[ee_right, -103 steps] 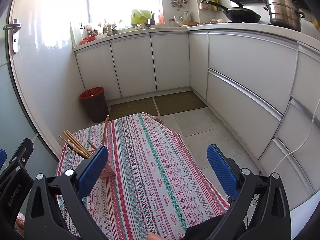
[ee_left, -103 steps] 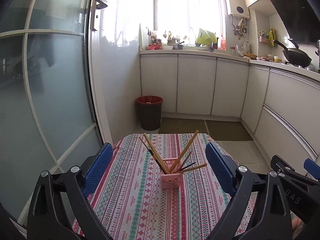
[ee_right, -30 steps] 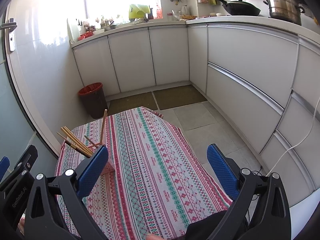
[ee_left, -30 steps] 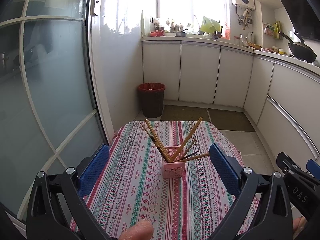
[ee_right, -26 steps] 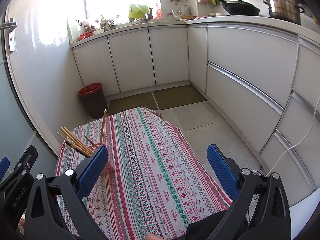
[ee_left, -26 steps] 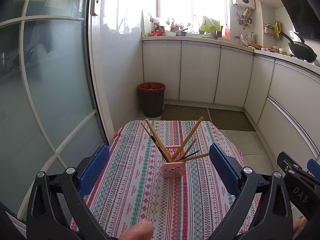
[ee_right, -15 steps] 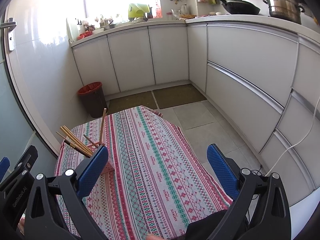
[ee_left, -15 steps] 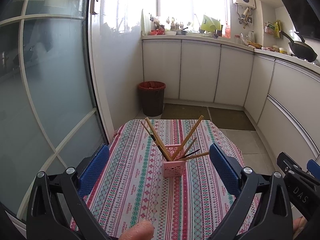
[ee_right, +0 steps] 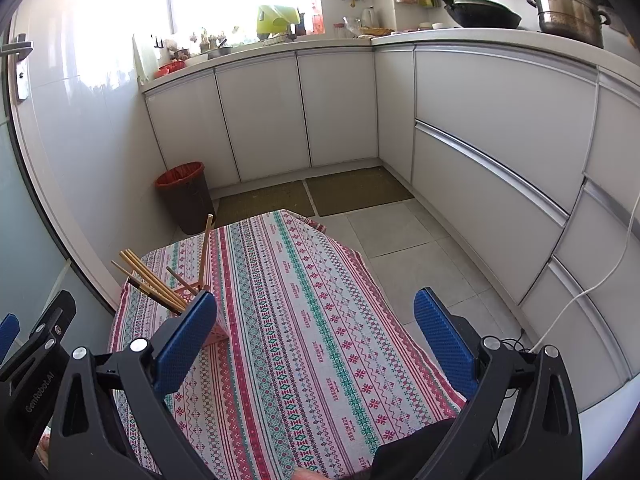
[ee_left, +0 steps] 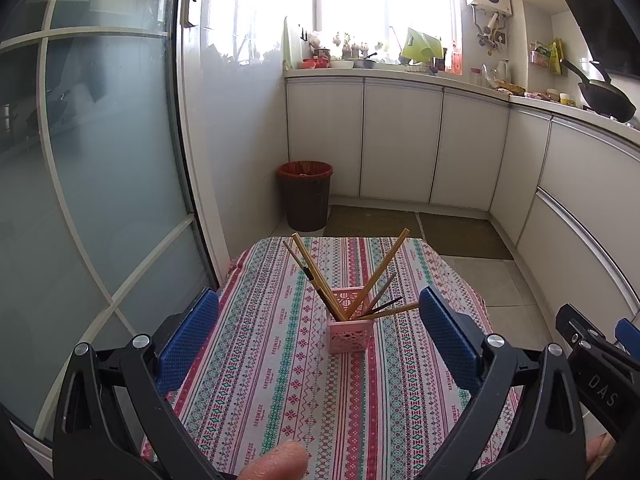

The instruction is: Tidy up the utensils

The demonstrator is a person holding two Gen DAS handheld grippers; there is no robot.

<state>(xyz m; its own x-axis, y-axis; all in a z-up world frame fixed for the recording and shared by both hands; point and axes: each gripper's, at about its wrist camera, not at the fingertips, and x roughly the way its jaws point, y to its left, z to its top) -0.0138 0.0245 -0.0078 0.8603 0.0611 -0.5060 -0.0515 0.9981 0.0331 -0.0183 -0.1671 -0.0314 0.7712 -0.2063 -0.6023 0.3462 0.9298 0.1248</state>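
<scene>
A pink lattice holder [ee_left: 349, 331] stands upright on the patterned tablecloth [ee_left: 280, 360], with several wooden and dark chopsticks [ee_left: 320, 278] fanned out of it. My left gripper [ee_left: 318, 334] is open and empty, held above the near part of the table with the holder between its blue pads. In the right wrist view the holder [ee_right: 219, 330] sits at the far left, partly hidden behind the left pad [ee_right: 182, 340]. My right gripper [ee_right: 314, 338] is open and empty over the tablecloth [ee_right: 304, 320].
A red-lined bin [ee_left: 305, 194] stands on the floor beyond the table. White cabinets [ee_right: 480, 128] run along the back and right. A glass door [ee_left: 92, 180] is at the left. The other gripper's body [ee_left: 596, 368] shows at the right edge.
</scene>
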